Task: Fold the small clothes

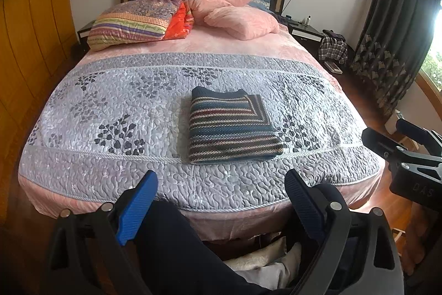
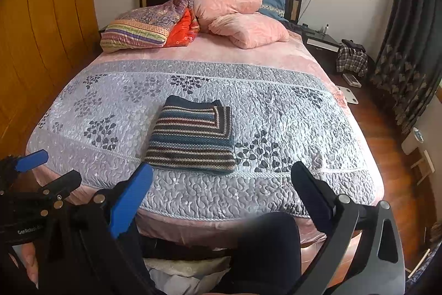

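A striped knit sweater point(image 1: 232, 126) point(image 2: 192, 136) lies folded into a neat rectangle on the grey quilted bedspread point(image 1: 110, 101) point(image 2: 290, 107), near the foot of the bed. My left gripper point(image 1: 221, 181) hangs open below the bed's foot edge, well short of the sweater, with nothing between its blue fingers. My right gripper point(image 2: 222, 173) is open too, held back from the bed and empty. The right gripper point(image 1: 400, 145) also shows at the right edge of the left wrist view, and the left gripper point(image 2: 41, 170) shows at the left edge of the right wrist view.
Pillows and a folded colourful quilt point(image 1: 132, 18) are piled at the headboard. A nightstand point(image 1: 306, 31) and a heap of clothes point(image 1: 333, 47) stand right of the bed beside dark curtains point(image 1: 395, 18). A wooden wardrobe point(image 1: 30, 26) lines the left. A person's dark-trousered legs point(image 1: 176, 248) are below the grippers.
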A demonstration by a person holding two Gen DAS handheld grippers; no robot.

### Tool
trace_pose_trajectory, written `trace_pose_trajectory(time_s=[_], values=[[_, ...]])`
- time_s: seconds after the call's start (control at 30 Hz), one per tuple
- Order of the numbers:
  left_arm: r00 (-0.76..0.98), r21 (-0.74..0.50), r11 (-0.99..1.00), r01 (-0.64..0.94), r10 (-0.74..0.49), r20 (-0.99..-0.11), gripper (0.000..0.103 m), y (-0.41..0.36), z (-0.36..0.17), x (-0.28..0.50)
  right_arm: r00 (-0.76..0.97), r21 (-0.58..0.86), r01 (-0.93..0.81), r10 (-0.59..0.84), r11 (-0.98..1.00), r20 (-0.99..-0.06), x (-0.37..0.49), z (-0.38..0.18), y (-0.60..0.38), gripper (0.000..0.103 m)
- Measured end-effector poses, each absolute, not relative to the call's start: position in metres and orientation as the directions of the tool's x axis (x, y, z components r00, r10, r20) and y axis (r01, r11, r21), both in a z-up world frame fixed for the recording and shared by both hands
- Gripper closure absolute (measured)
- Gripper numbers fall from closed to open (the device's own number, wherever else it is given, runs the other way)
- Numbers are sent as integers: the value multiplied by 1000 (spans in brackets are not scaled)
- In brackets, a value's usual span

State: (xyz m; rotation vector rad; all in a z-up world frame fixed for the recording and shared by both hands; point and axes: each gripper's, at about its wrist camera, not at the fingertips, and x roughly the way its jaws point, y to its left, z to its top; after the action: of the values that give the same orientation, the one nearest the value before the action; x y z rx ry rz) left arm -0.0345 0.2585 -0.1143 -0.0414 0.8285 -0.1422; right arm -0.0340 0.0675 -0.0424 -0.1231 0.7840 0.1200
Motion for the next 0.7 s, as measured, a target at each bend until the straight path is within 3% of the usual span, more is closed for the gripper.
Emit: trace_pose_trajectory(time_s=[0.7], values=[[675, -79, 991, 106, -130, -726, 10, 256, -112, -37, 704, -70, -160, 65, 985, -707, -32, -39, 70, 3]])
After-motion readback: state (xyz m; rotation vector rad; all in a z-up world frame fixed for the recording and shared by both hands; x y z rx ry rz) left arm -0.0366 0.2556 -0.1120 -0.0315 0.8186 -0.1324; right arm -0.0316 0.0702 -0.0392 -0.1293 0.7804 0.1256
